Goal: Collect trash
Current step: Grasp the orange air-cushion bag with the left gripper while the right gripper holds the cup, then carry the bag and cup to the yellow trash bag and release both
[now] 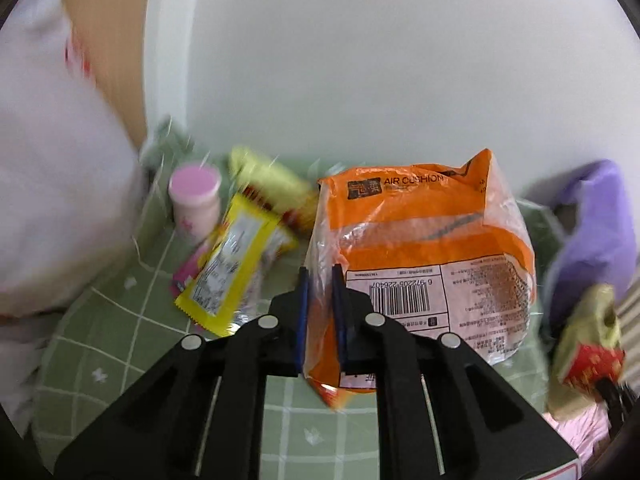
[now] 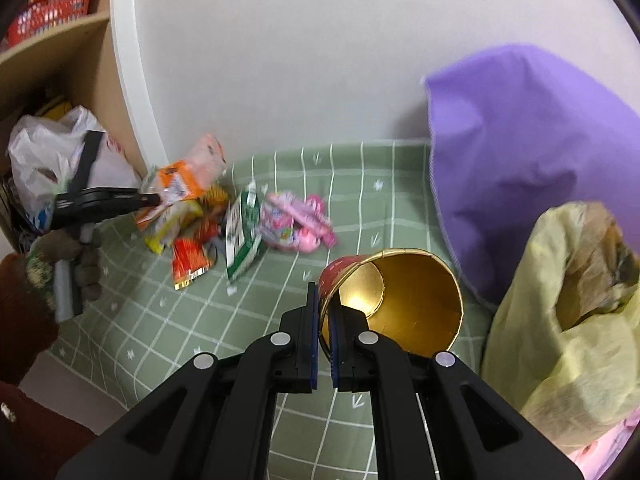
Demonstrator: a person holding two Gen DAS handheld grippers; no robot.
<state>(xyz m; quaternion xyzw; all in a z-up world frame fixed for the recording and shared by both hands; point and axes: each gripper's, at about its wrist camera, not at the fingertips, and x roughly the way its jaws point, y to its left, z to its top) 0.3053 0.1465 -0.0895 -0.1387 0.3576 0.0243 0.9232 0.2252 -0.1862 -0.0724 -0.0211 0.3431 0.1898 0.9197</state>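
Note:
My left gripper (image 1: 320, 276) is shut on the edge of an orange "AIR CUSHION" bag (image 1: 420, 240), which hangs above the green checked cloth (image 1: 120, 320). In the right wrist view the same left gripper (image 2: 154, 200) holds that orange bag (image 2: 184, 180) over a pile of wrappers (image 2: 192, 236). My right gripper (image 2: 325, 296) is shut on the rim of a red paper cup with a gold inside (image 2: 400, 304), tilted on its side. A yellow wrapper (image 1: 232, 264) and a pink-lidded bottle (image 1: 196, 200) lie beside the orange bag.
A yellow-green plastic bag (image 2: 560, 320) stands open at the right, below a purple cloth (image 2: 520, 152). A green-and-white packet (image 2: 244, 232) and pink packets (image 2: 296, 220) lie mid-cloth. A white plastic bag (image 2: 44, 160) and a shelf with a red basket (image 2: 52, 12) are at the left. A gloved hand (image 2: 80, 260) holds the left gripper.

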